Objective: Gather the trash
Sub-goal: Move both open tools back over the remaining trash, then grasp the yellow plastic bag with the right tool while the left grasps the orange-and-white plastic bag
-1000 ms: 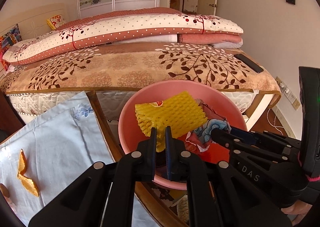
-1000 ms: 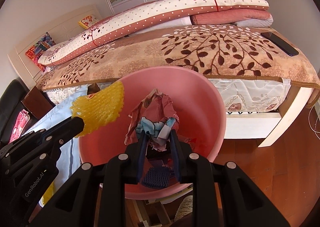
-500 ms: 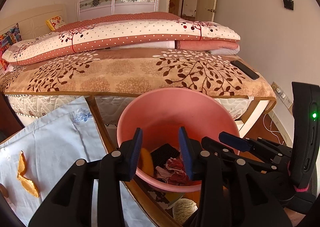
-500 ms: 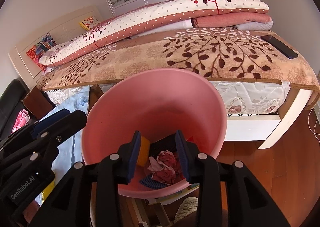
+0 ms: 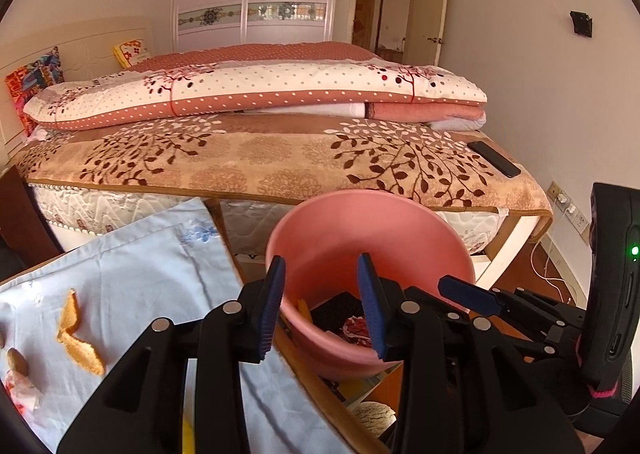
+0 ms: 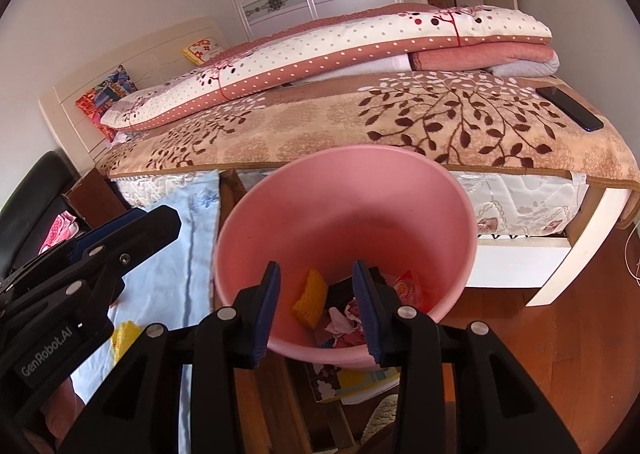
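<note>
Your left gripper (image 5: 322, 304) and right gripper (image 6: 316, 308) both gape wide and empty over the pink bin (image 6: 344, 182); the yellow foam net (image 6: 309, 296) and wrappers (image 6: 348, 320) you held a second ago now lie inside. Only the left view shows orange peel (image 5: 76, 334) waiting on the tabletop (image 5: 132, 278) at left.

The right gripper (image 6: 316, 310) hangs parted over the pink bin (image 6: 452, 190), where yellow foam netting (image 6: 309, 296) and crumpled wrappers (image 6: 344, 320) lie.

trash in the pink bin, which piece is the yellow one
The yellow foam net, lying at the left inside the pink bin. The crumpled wrappers beside it are red, pink and white.
</note>
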`<state>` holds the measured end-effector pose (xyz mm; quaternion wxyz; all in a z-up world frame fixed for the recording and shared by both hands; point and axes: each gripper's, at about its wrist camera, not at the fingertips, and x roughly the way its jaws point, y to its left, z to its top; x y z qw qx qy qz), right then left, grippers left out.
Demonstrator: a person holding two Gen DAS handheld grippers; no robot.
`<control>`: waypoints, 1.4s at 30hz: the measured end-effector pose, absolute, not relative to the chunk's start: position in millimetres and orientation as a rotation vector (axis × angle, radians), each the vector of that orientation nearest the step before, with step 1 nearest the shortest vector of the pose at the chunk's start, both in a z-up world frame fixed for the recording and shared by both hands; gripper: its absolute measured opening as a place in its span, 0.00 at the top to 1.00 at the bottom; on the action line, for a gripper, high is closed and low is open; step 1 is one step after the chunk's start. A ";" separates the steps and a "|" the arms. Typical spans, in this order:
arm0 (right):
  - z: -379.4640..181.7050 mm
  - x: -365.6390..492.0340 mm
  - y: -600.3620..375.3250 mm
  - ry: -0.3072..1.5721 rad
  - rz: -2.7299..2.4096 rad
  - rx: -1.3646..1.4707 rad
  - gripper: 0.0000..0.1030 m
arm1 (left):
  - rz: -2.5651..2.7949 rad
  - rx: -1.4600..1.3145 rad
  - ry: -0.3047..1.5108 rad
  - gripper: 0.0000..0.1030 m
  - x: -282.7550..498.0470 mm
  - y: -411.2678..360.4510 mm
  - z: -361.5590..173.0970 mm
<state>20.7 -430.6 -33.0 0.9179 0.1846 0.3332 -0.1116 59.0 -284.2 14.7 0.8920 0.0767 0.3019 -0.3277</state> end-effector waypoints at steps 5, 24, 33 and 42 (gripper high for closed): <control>-24.9 14.4 -405.4 0.663 -0.185 0.358 0.52 | -0.621 0.128 0.597 0.63 53.1 -256.1 20.6; -18.9 20.7 -291.0 0.685 0.056 0.232 0.52 | -0.413 0.032 0.595 0.63 49.0 -124.1 14.4; -29.5 30.2 -259.8 0.733 0.113 0.201 0.52 | -0.284 0.033 0.608 0.64 40.7 -46.5 0.9; -41.0 40.1 -242.9 0.778 0.146 0.172 0.52 | -0.156 -0.022 0.635 0.64 37.8 21.6 -10.0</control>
